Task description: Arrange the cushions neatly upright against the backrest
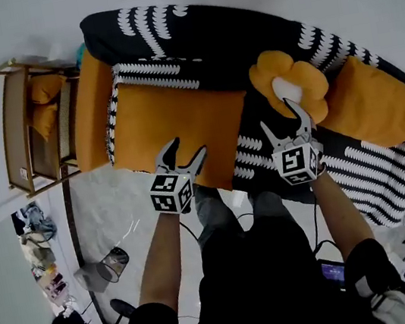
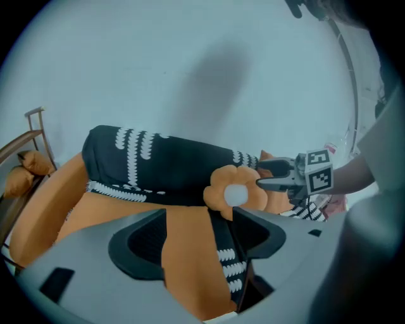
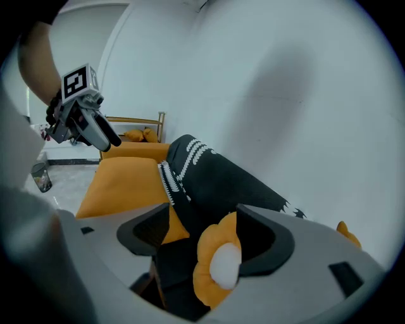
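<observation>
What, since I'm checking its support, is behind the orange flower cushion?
Behind the flower cushion rises the sofa's black backrest with its white pattern. The cushion covers the patch directly behind it, so whether it actually leans on the backrest cannot be seen.

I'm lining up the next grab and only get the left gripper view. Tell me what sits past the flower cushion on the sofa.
Observer: The head view shows a plain orange cushion at the right end of the sofa, beside the flower cushion.
Operator: Report the right claw from its own camera.
Observer: The right claw has its jaws apart. The flower cushion shows between them, not pinched.
Operator: Now say where my left claw hangs.
Observer: From above, the left claw hangs open over the front edge of the big orange cushion lying flat on the seat.
</observation>
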A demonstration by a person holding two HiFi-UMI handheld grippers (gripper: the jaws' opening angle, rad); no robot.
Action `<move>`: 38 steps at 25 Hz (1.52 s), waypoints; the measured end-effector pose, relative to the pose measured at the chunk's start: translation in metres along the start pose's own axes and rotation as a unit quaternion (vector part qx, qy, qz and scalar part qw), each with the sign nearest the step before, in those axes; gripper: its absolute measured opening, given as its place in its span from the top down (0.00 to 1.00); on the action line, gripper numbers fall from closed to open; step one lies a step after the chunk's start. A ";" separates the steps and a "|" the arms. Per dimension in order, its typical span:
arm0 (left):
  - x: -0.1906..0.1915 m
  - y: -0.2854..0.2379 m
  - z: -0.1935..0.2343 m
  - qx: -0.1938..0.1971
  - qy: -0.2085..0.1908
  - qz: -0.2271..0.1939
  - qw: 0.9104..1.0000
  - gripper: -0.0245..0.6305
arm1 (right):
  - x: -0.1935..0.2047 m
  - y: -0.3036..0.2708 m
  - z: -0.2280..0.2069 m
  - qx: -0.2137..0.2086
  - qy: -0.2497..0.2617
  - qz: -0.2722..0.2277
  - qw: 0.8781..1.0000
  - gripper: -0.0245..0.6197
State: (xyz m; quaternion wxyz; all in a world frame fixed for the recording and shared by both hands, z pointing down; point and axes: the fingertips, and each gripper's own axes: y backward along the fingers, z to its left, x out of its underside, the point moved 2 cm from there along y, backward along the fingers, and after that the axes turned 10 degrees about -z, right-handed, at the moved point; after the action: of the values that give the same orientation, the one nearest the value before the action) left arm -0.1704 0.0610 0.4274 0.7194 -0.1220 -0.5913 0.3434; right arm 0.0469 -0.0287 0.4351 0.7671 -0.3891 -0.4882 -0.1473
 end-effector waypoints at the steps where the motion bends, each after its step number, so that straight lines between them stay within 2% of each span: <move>1: 0.005 0.006 0.017 -0.011 0.005 0.002 1.000 0.44 | -0.003 -0.003 0.008 -0.002 -0.001 0.004 1.000 0.43; 6: 0.022 0.018 0.099 -0.039 0.042 0.004 0.998 0.44 | 0.000 -0.027 0.051 0.010 -0.028 0.044 0.999 0.43; 10: 0.014 0.025 0.162 -0.021 0.022 0.021 0.999 0.44 | -0.011 -0.063 0.093 0.035 -0.074 0.068 0.994 0.43; 17: -0.012 0.058 0.267 -0.004 -0.019 0.047 0.999 0.44 | -0.053 -0.146 0.158 0.054 -0.127 0.094 0.986 0.43; 23: -0.009 0.058 0.319 0.004 -0.007 0.053 0.999 0.44 | -0.067 -0.169 0.174 0.094 -0.159 0.111 0.976 0.43; 27: 0.000 0.038 0.328 0.015 -0.008 0.071 0.997 0.44 | -0.035 -0.152 0.163 0.128 -0.186 0.147 0.963 0.43; 31: 0.012 0.018 0.334 0.019 -0.016 0.091 0.996 0.43 | 0.013 -0.137 0.155 0.160 -0.241 0.187 0.939 0.42; 38: 0.056 -0.017 0.354 0.015 0.002 0.120 0.993 0.41 | 0.084 -0.126 0.167 0.181 -0.289 0.236 0.910 0.40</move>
State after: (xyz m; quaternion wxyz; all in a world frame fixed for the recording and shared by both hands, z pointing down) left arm -0.4921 0.0029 0.5764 0.6763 -0.1819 -0.5654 0.4357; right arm -0.0955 0.0257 0.6016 0.6621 -0.3734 -0.6007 0.2478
